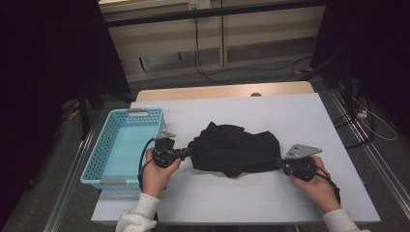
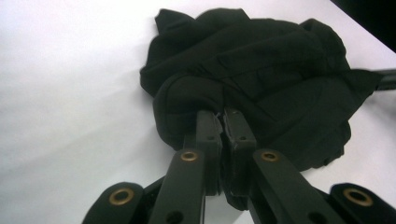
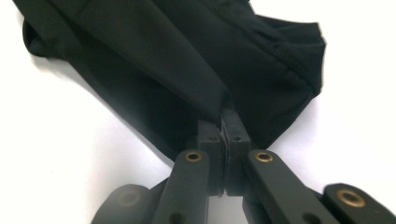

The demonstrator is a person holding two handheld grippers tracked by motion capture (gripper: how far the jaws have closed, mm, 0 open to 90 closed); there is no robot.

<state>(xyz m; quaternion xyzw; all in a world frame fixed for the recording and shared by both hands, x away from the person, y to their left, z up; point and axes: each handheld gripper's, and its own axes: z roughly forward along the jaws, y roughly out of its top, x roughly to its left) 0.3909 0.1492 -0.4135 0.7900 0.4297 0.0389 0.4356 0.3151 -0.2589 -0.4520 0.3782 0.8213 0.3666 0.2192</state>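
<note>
Left gripper [image 1: 186, 153] and right gripper [image 1: 282, 165], jaws clamped on opposite edges of black cloth [image 1: 235, 149], bunched mid-counter [image 1: 290, 116] between them. Blue basket [image 1: 99, 158] at left edge, beside left gripper.

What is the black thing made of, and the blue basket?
The black garment looks like soft, thin, matte fabric, maybe stretchy knit: it crumples into folds and shows a stitched hem. The blue basket looks like hard, smooth plastic, with rows of small holes moulded into its walls.
</note>
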